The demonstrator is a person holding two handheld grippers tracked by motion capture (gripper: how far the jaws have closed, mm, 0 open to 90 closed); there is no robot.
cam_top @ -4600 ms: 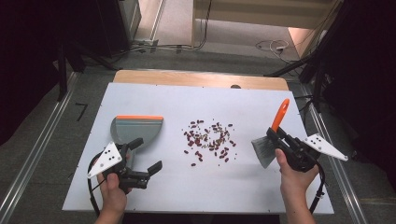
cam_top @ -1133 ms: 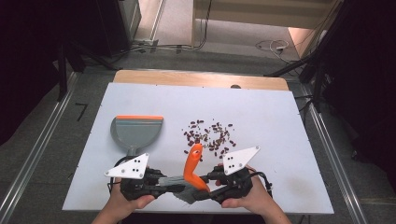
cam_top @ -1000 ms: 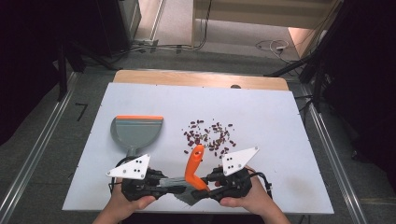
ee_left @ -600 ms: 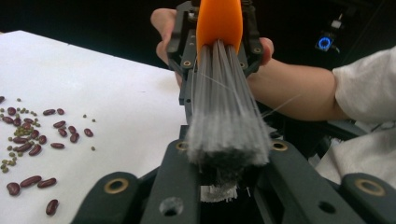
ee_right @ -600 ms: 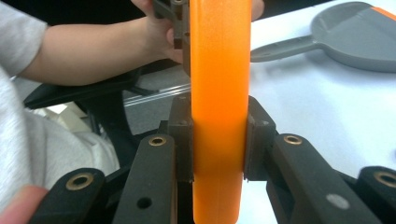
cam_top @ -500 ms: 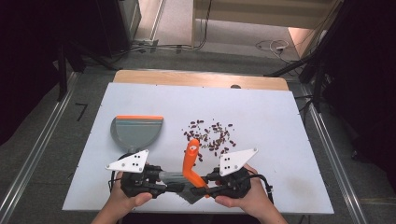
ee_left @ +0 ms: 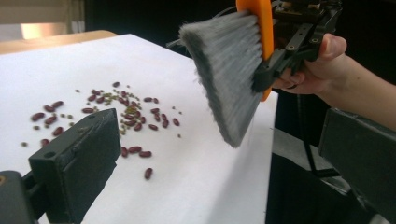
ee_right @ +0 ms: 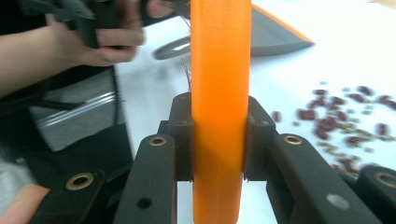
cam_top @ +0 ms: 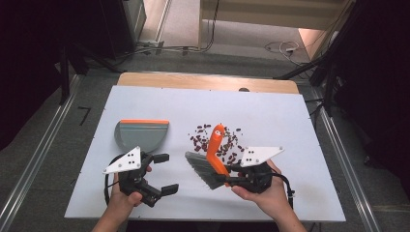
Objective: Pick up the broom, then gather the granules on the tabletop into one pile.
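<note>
Right hand-held gripper [cam_top: 226, 178] is clamped on the brush [cam_top: 209, 162] handle, bristles off the tabletop [cam_top: 270, 108]; left hand-held gripper [cam_top: 164, 172] has just spread apart, empty. Best grab the dustpan [cam_top: 140, 134] next, rest it flat, then sweep the beans [cam_top: 220, 142] gently toward it.

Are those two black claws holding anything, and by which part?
Right gripper clamps the grey-bristled brush by its orange handle; left gripper is open, holding nothing.

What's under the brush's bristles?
Under the brush, held up by the right gripper, you see bare white table. The beans lie beside it. The spot right below the bristles is hidden in the high view.
</note>
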